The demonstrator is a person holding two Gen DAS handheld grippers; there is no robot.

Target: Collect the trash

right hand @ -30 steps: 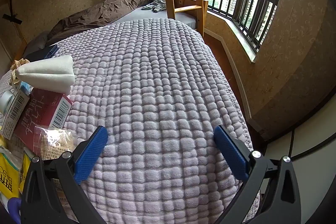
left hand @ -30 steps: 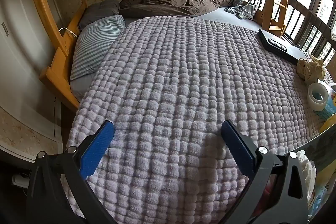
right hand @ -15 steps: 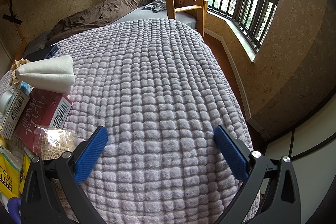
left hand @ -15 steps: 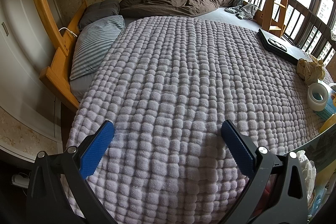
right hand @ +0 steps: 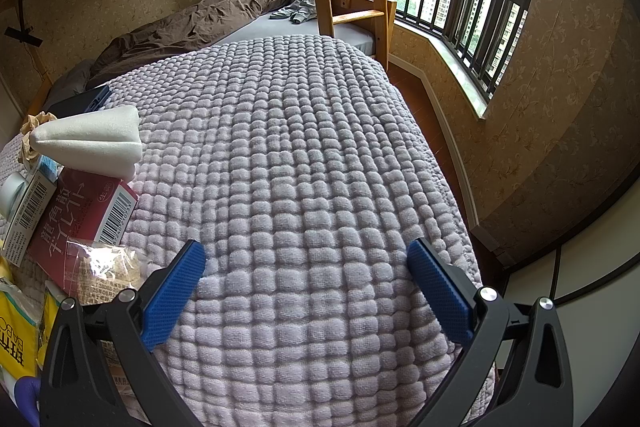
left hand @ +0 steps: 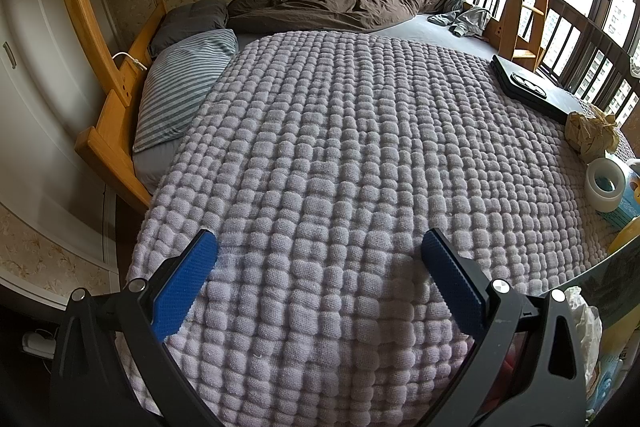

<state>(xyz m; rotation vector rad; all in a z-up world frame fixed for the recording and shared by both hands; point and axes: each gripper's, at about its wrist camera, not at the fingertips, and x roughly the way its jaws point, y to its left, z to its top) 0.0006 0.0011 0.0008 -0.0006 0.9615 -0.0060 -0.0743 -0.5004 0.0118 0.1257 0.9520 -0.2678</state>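
Mostly lilac quilt [left hand: 340, 155] over bed; trash pile [right hand: 72, 211] at its edge, window railing [right hand: 460, 3] beyond. Left gripper [left hand: 320, 259] and right gripper [right hand: 306, 267] both spread wide, empty.

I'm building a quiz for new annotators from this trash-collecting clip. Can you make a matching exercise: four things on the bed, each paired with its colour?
Things:
1. foam wedge
2. carton with barcode
3. pillow
4. duvet

Colours:
a. brown
b. dark red
c. white
d. grey and white stripes

Pairs: 1-c, 2-b, 3-d, 4-a
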